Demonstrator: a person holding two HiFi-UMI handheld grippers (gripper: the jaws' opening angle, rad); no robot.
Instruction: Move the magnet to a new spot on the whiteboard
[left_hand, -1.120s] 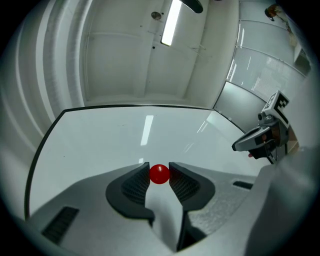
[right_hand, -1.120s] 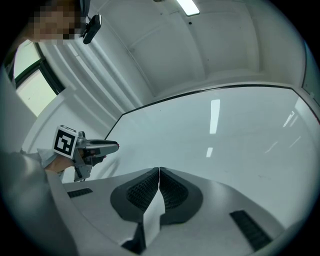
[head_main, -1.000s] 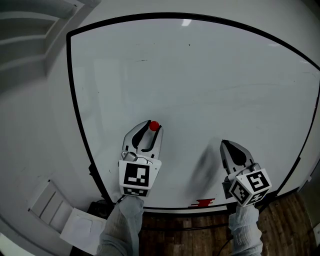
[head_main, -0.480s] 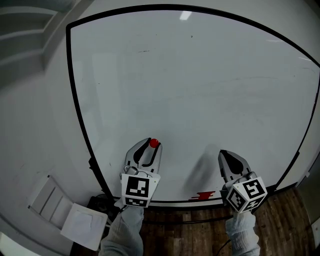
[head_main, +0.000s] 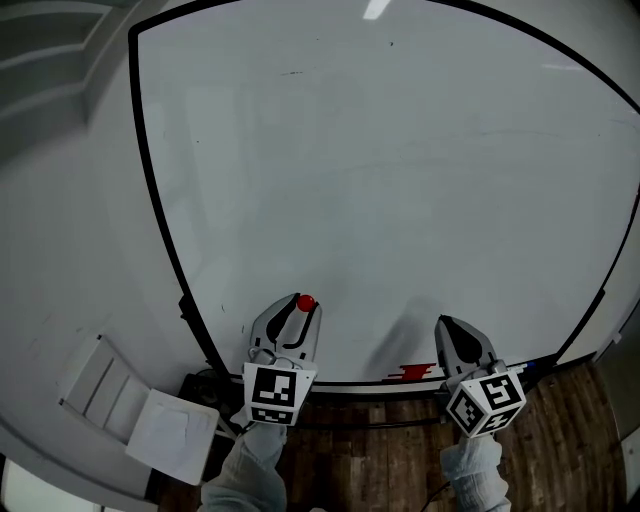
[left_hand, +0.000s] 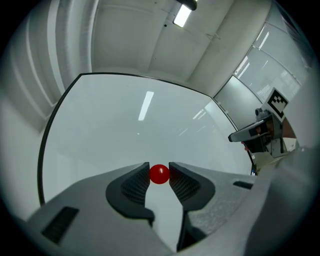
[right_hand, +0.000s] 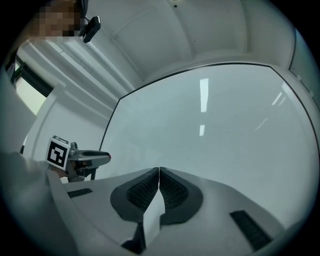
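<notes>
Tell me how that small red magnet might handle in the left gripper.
The magnet looks round and glossy, so it could probably pivot or squirt out from the left gripper's textured pads, which pinch only its sides. It seems small, likely light. Near the whiteboard, it may snap on.

Left grey two-jaw gripper (head_main: 303, 307): I found its jaws clamped on a small red round magnet (left_hand: 159, 174), pointing forward. Right grey two-jaw gripper (head_main: 444, 324): I found its jaws pressed together, empty, parallel. Forearms wore pale sleeves (head_main: 255, 465).
</notes>
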